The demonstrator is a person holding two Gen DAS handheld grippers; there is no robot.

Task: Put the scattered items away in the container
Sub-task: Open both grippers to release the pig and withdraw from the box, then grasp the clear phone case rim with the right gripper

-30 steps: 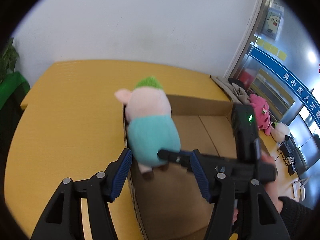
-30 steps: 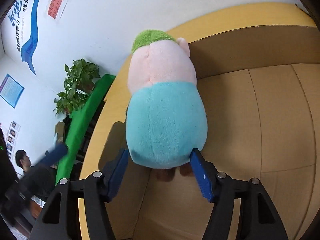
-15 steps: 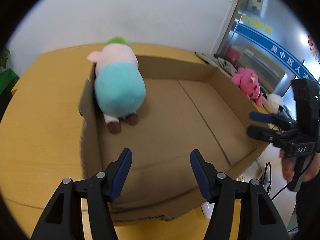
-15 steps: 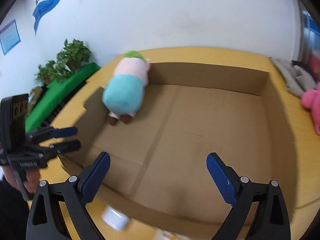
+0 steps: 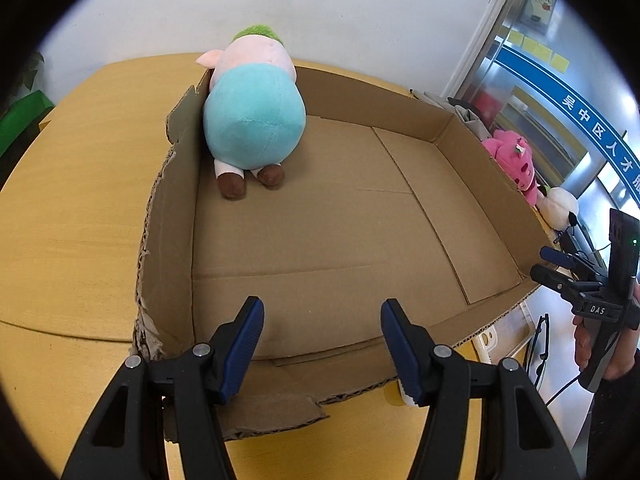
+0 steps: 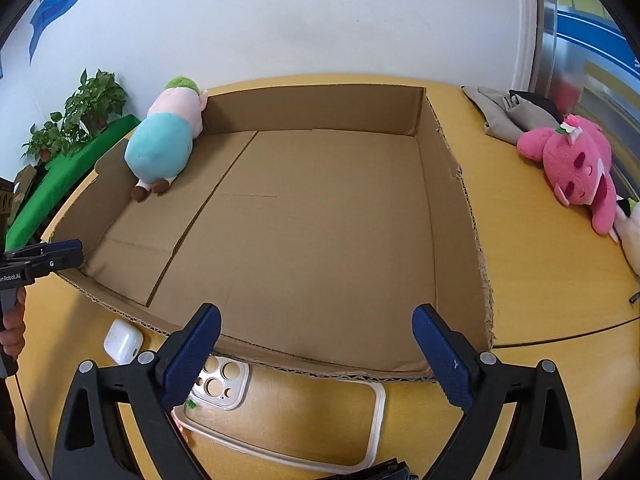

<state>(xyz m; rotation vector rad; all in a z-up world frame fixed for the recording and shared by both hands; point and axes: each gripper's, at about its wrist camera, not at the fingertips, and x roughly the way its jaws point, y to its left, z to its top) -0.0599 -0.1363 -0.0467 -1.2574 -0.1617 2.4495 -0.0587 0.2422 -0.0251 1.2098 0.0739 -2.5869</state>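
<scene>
Pig plush [image 5: 253, 120]: lies in cardboard box [image 5: 472, 148], far-left corner.
Left gripper [image 5: 322, 342]: jaws wide, empty.
Right gripper [image 6: 316, 354]: jaws wide, empty.
Pink plush [image 6: 576, 164]: on table [image 6: 532, 248], outside box.

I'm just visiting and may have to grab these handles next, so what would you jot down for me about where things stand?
Left gripper: open, empty, near the box's front edge.
Right gripper: open, empty.
Done: the pig plush lies in the cardboard box, in its far left corner.
Left: the pink plush and a white plush on the table right of the box; the earbuds case and clear phone case in front of it.
</scene>
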